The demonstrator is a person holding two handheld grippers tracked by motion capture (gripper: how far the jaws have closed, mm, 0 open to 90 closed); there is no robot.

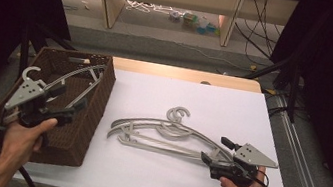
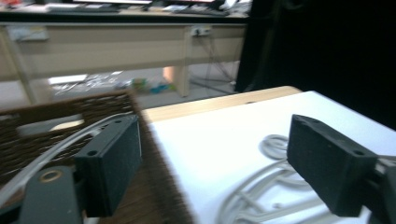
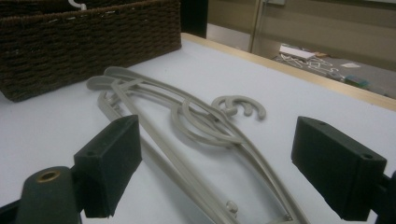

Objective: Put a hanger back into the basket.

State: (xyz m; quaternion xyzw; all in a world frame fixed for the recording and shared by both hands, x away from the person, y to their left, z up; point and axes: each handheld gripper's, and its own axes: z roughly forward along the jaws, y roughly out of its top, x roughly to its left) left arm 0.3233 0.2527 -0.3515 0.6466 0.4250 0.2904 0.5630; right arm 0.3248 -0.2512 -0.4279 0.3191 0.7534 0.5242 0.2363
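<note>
Two grey plastic hangers [image 1: 163, 133] lie stacked on the white table top [image 1: 194, 98], hooks pointing away from me. My right gripper [image 1: 215, 150] is open at their right end, one jaw on each side of the hanger arms [image 3: 196, 126]. A third grey hanger [image 1: 79, 73] rests slanted inside the brown wicker basket [image 1: 103, 93] at the left. My left gripper [image 1: 72, 99] hovers open above the basket's right half, holding nothing. In the left gripper view the basket's rim [image 2: 70, 112] and that hanger [image 2: 56, 149] lie past the left jaw, the table hangers [image 2: 266, 186] lower right.
A wooden strip [image 1: 183, 73] borders the table's far edge. Beyond it stand pale desk legs [image 1: 110, 3], floor cables [image 1: 258, 42] and small coloured objects [image 1: 198, 23]. Metal rails [image 1: 304, 171] run along the table's right side. The basket wall [image 3: 93, 42] stands left of the hangers.
</note>
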